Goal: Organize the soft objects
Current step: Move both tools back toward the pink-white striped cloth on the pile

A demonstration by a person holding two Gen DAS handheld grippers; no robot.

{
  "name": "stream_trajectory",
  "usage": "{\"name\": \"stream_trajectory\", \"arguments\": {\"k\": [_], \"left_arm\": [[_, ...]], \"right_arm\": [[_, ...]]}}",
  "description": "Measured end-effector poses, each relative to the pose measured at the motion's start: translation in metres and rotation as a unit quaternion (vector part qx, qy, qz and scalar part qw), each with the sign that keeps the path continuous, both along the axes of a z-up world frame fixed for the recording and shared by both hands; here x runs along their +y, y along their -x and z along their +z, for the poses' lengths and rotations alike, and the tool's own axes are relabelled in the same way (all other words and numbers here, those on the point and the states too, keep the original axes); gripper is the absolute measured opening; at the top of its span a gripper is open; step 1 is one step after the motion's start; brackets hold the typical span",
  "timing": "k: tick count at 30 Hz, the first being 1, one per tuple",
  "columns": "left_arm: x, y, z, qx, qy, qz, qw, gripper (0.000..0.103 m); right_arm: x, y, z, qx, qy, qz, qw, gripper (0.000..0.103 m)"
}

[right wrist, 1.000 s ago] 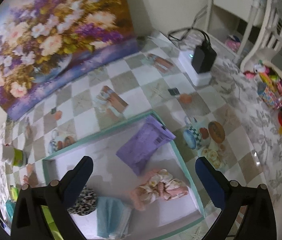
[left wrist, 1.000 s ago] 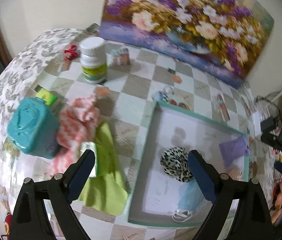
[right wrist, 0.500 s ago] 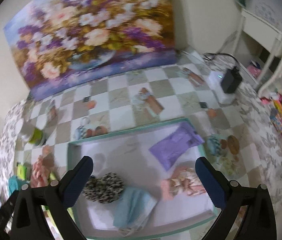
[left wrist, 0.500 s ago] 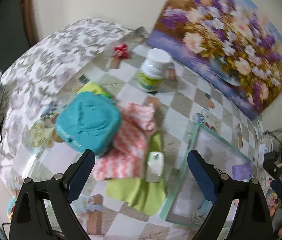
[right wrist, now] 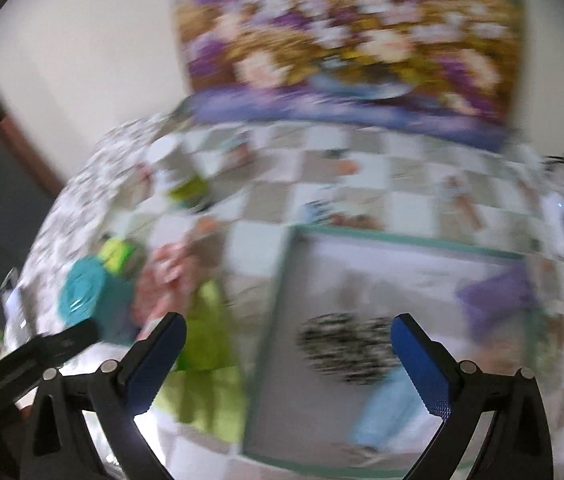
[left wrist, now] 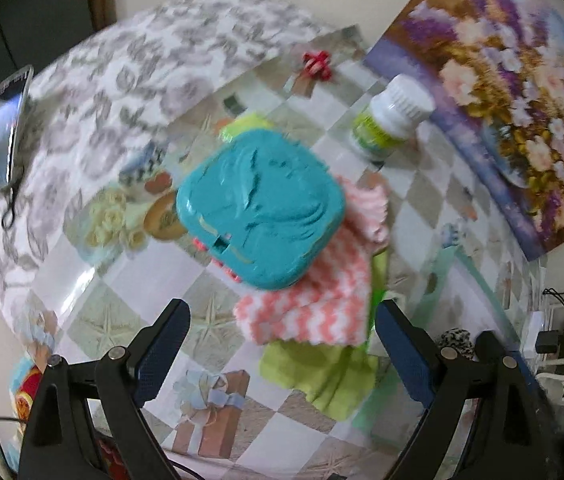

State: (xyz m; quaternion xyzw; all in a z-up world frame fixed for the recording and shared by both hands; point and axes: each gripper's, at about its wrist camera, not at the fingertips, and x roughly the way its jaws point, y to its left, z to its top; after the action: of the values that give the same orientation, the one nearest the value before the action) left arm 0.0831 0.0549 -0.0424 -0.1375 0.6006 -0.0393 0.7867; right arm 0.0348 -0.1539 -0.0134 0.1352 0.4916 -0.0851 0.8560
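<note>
Both wrist views look down, forward over table; shared: teal box (left wrist: 259, 208), green cloth (right wrist: 205, 344).

Teal box (left wrist: 259, 208); pink-and-white zigzag cloth (left wrist: 314, 300)

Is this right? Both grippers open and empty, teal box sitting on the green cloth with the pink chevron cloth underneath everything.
Not quite. The teal box rests on the pink chevron cloth, and that cloth lies over the green cloth, which is at the bottom. The left wrist view shows it. Left gripper and right gripper are open and empty.
</note>
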Motion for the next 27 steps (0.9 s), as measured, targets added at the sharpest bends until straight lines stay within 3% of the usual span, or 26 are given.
{"name": "stream_trajectory", "arguments": {"k": [6,14,20,25,27], "left_arm": [[0.013,-0.005,-0.019,0.030,-0.002,0.033,0.9990,0.092],[0.024,-0.005,-0.024,0.036,-0.003,0.064,0.9973,0.092],[0.029,-0.004,-0.026,0.044,0.004,0.075,0.9962,0.092],[0.025,-0.004,-0.027,0.046,0.008,0.070,0.9965,0.092],[0.022,-0.005,-0.027,0.047,0.013,0.064,0.9967,0.092]], "right_arm": [[0.024,-0.011,-0.033,0.027,-0.025,0.034,0.999,0.103],[0.041,-0.018,-0.043,0.021,-0.023,0.064,0.997,0.102],[0.055,-0.024,-0.051,0.029,0.003,0.086,0.996,0.094],[0.053,-0.025,-0.055,0.033,0.000,0.090,0.995,0.080],[0.047,-0.024,-0.054,0.026,-0.005,0.083,0.996,0.069]]}}
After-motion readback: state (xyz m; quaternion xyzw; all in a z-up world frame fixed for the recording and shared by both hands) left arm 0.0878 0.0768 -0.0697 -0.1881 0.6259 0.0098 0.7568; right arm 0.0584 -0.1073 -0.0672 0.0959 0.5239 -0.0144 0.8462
